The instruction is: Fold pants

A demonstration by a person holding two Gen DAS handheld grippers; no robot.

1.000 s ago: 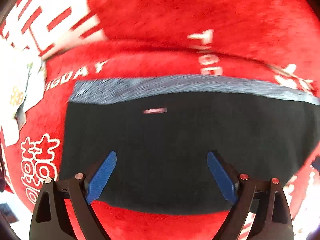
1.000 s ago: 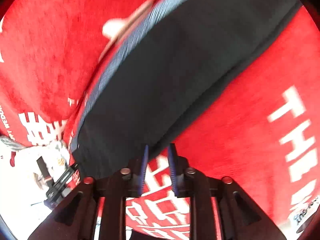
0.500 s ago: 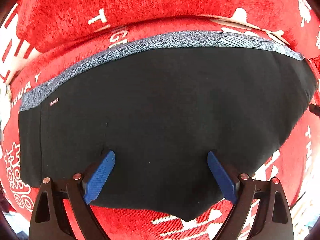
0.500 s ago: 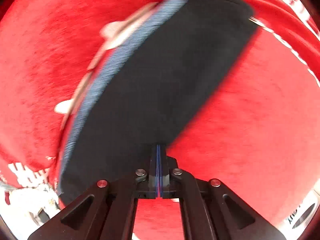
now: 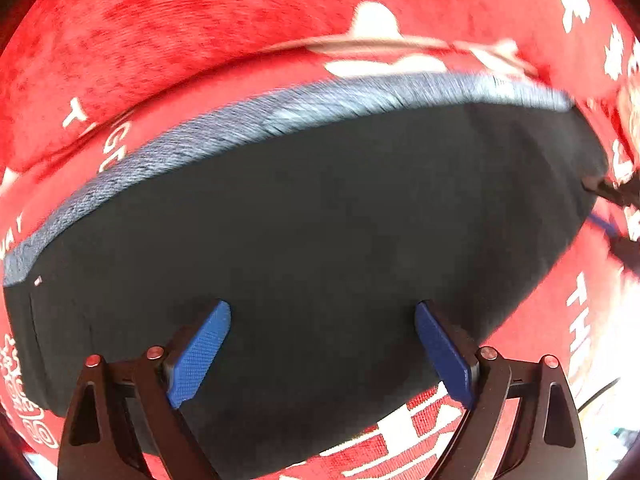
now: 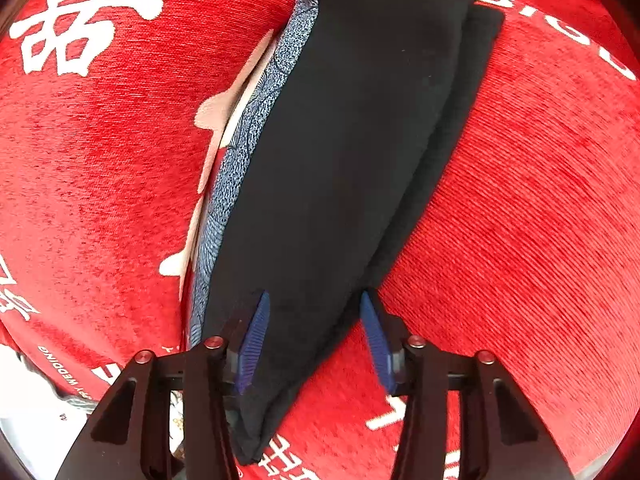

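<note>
The black pants (image 5: 320,248) with a blue-grey patterned waistband (image 5: 280,116) lie folded flat on a red cloth with white lettering (image 5: 200,32). My left gripper (image 5: 322,336) is open, hovering over the near half of the pants with nothing between its blue pads. In the right wrist view the pants (image 6: 360,140) show as a folded stack with the waistband (image 6: 256,128) along the left edge. My right gripper (image 6: 316,332) is open, its pads astride the near end of the stack. The other gripper's tip shows at the pants' right end (image 5: 608,192).
The red cloth (image 6: 520,220) covers the whole surface around the pants. White items lie beyond its edge at the lower left of the right wrist view (image 6: 24,408).
My right gripper was shut at the pants' edge half a second ago and has opened, now astride the near end. My left gripper stayed open and moved closer over the pants.
</note>
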